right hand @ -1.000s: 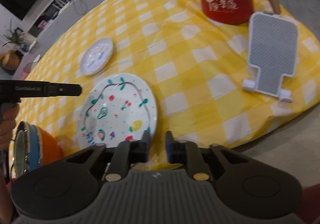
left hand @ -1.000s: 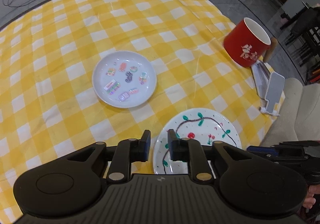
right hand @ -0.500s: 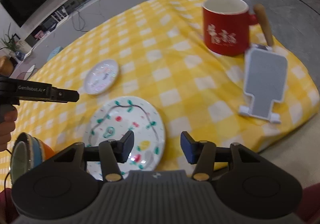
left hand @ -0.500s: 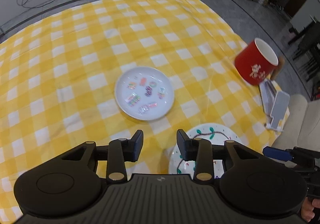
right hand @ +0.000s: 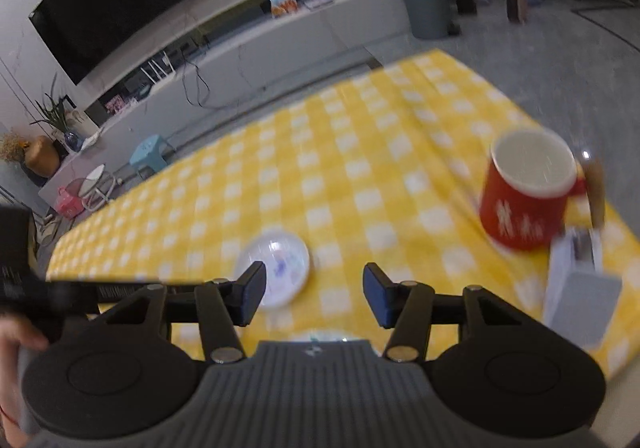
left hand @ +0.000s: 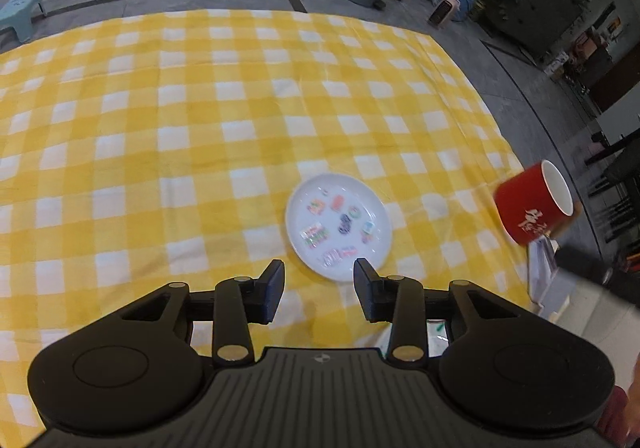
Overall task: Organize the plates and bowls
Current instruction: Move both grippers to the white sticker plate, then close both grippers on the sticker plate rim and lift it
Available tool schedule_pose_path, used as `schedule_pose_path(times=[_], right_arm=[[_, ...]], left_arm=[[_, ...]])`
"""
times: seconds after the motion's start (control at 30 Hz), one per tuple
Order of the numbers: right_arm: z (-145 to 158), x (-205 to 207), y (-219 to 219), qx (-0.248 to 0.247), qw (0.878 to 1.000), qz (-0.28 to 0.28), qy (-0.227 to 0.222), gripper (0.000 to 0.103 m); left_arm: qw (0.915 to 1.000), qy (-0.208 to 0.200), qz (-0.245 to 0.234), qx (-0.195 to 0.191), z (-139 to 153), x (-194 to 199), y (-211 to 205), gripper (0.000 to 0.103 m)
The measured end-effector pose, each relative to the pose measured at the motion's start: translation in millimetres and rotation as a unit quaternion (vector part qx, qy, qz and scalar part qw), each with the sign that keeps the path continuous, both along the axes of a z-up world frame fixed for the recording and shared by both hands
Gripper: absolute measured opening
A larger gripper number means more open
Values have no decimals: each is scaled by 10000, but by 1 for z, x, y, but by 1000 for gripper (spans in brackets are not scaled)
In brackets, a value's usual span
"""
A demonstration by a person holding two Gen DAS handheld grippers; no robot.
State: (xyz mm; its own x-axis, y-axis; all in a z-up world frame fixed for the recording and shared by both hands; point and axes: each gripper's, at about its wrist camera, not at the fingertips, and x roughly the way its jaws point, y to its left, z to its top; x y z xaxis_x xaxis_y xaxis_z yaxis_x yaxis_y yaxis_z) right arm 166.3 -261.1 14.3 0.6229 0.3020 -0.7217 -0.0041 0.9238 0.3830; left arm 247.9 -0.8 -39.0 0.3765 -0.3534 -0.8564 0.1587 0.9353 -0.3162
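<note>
Both grippers, the left gripper [left hand: 319, 290] and right gripper [right hand: 314, 295], hang released and empty above the yellow checked tablecloth [left hand: 200, 151]. Nothing looks stacked yet: one small sticker-patterned plate [left hand: 338, 227] lies alone mid-table, and one painted plate's rim [right hand: 328, 337] peeks just below the right gripper. One red mug [right hand: 528, 191] stands far right by one phone stand [right hand: 580, 288]; no bowl shows.

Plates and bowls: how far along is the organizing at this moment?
Nothing looks done. The small white plate lies alone on the yellow checked cloth, with nothing stacked on it. Nothing is in hand: the left gripper and right gripper are both open and empty. Only a sliver of a larger plate shows; grasping and stacking remain.
</note>
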Motion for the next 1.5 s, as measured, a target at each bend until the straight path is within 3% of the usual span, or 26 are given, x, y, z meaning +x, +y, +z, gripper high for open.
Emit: schedule_pose_path(times=[0.13,0.27,0.47,0.6,0.8,0.9,0.97,1.13,1.23,1.3,1.37,1.47,1.5], right_arm=[[-2,25,2,0,9999,35,-94,54],[-29,43,2,139,9999,10,39,54],[-87,43,4,545,9976,191,386,48],[-107,55,8,938,9942,226,472,43],[-126,65,28,911,9934,554,422,39],[-130,65,40,461,9956,742,330,39],[-134,66,40,485,9959,706,296,38],[-139,67,40,495,9963,661,236,19],[-139,68,40,457,9969,588,262,14],[-139,68,44,271,9978,557,225,8],[-138,66,47,144,9981,565,176,7],[-138,66,48,152,9979,619,140,5],[-138,66,48,202,9978,611,150,4]], left_arm=[[9996,-205,-2,208,-3,2,-2,44],[9990,-322,177,254,-8,5,-2,44],[9991,-19,273,310,-22,13,4,44],[9994,199,144,247,-32,16,6,44],[9987,280,40,419,-40,20,0,44],[9992,306,52,236,-42,23,-1,44],[9994,314,70,147,-42,27,-2,44],[9961,446,762,33,-42,35,0,44],[9971,411,646,32,-44,36,-3,43],[9965,465,687,112,-49,37,-6,38],[9959,609,649,181,-56,38,-8,23],[9973,506,438,298,-57,35,-15,9],[9973,512,410,332,-57,34,-16,9]])
